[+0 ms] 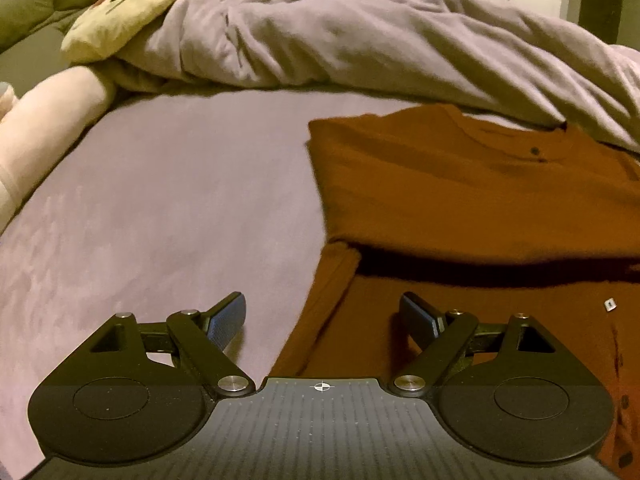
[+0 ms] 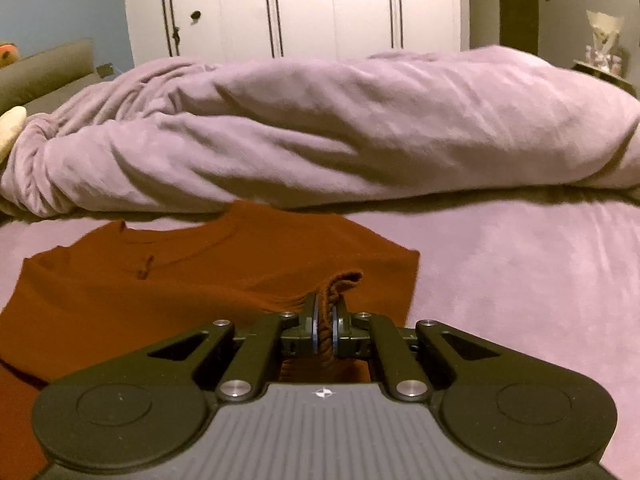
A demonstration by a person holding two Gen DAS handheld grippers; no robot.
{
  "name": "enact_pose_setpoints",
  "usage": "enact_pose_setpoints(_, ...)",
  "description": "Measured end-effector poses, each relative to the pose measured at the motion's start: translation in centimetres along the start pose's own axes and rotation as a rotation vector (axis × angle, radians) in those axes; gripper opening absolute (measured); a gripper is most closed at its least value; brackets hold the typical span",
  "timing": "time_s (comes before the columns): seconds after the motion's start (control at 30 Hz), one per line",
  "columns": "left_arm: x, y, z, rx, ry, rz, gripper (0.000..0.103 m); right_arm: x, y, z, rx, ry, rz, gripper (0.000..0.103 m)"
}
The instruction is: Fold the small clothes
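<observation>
Rust shirt [image 2: 168,280] edge pinched, right claw [image 2: 325,320]

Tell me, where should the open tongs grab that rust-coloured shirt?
Judging by its pose, the left tongs best take the rust-coloured shirt at its ribbed near-left edge, coming down from the bedsheet side. That edge lies free and flat; the right tongs already pinch the opposite one.

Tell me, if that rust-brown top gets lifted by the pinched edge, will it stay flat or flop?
Probably flop: the rust-brown top already bunches between the shut right gripper. It looks light, lying thin on the bed sheet, and unlikely to slip.
</observation>
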State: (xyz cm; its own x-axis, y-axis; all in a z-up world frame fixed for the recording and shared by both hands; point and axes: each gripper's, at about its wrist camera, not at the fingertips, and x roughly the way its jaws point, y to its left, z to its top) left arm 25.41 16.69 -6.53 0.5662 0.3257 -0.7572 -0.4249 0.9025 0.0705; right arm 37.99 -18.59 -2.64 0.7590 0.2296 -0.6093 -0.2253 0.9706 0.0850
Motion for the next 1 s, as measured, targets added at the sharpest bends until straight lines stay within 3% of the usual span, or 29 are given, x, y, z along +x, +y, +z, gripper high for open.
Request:
enact_pose_setpoints(0.2,0.0,0.5,-0.2,-0.004,0.009,0.026,0.089,-0.1,0.1,0.0,-0.014,-0.041,0.001,0.005)
enact_pose_setpoints(0.37,-0.3,0.0,-0.1,0.004,0.006,0.015,0.089,2.0,0.0,0.0,-0.045,-0.002,-0.064,0.006)
enact_pose_setpoints(0.47,-0.7,-0.5,0.0,0.010,0.001,0.001,0.090,3.1,-0.4,-0.2,-0.033,0.076,-0.123,0.018)
enact_pose_setpoints(0.6,-1.4,-1.3,0.6,0.018,-0.024,-0.016,0.091,0.6,0.0,0.0,0.006,0.007,-0.157,0.025)
enact_pose_setpoints(0.73,-1.6,-2.4,1.4,0.020,-0.035,-0.047,0.091,-1.6,2.3,0.0,-0.010,-0.077,-0.077,0.030)
enact_pose_setpoints(0.8,-1.6,-3.1,1.9,0.024,-0.045,-0.057,0.091,-2.0,3.9,-0.2,-0.037,-0.090,0.011,0.034)
enact_pose_setpoints(0.87,-1.5,-3.7,2.3,0.029,-0.066,-0.069,0.092,-1.6,5.4,-0.4,-0.056,-0.074,0.121,0.040)
enact_pose_setpoints(1.0,0.5,-4.5,3.0,0.033,-0.061,-0.077,0.095,0.6,7.0,-1.5,-0.027,0.014,0.269,0.042)
